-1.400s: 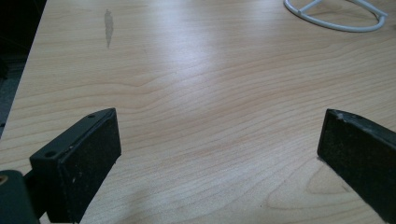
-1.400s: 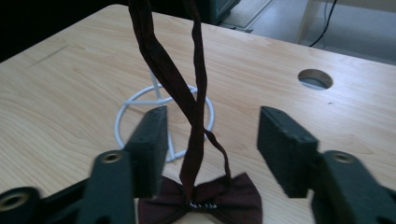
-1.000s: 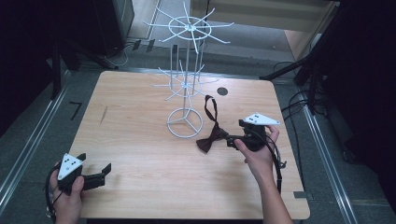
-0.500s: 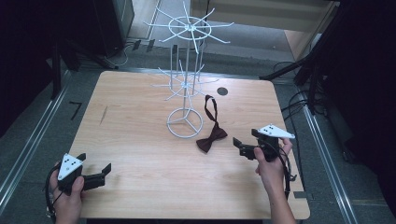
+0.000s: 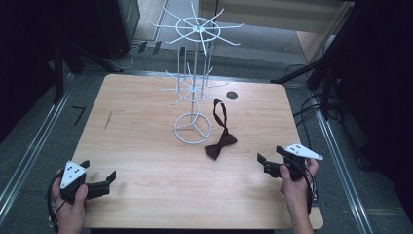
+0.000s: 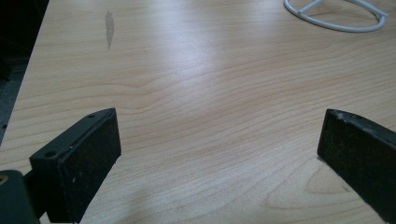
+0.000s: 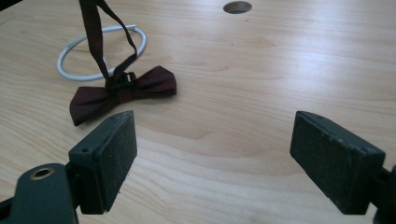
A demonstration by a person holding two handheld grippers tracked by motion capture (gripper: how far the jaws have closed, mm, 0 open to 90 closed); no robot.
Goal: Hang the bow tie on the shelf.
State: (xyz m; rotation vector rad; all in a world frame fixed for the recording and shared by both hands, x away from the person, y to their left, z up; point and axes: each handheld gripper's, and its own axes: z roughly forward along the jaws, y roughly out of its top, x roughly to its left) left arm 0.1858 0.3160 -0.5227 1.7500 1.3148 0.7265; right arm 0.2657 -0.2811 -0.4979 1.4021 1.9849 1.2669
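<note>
**Holding both grippers open over the wooden table**

Looking down from the high view, we see the wooden table (image 5: 146, 146) spanning the space under and ahead of both grippers, its pale grain running side to side. Next in size is the white wire rack (image 5: 195, 73), which stands upright on a ring base well ahead of the right gripper and off to its left side; in the left gripper view the ring base (image 6: 336, 18) sits far ahead, at the upper right. The rack carries two tiers of thin spokes on one central pole.

We hold the left gripper (image 5: 104, 181) near the table's near left corner, its jaws wide apart with bare wood between them. We hold the right gripper (image 5: 263, 163) near the near right edge, its jaws likewise spread apart and closed on nothing.

The dark red bow tie (image 5: 220, 145) lies flat on the wood, ahead of the right gripper and to the left of its jaws, near but apart from them. In the right gripper view the bow tie (image 7: 126, 91) lies just beyond the left jaw, and its strap (image 7: 95, 37) loops away toward the ring base. Smallest, a round hole (image 7: 237, 7) in the tabletop sits far ahead of the right gripper.
</note>
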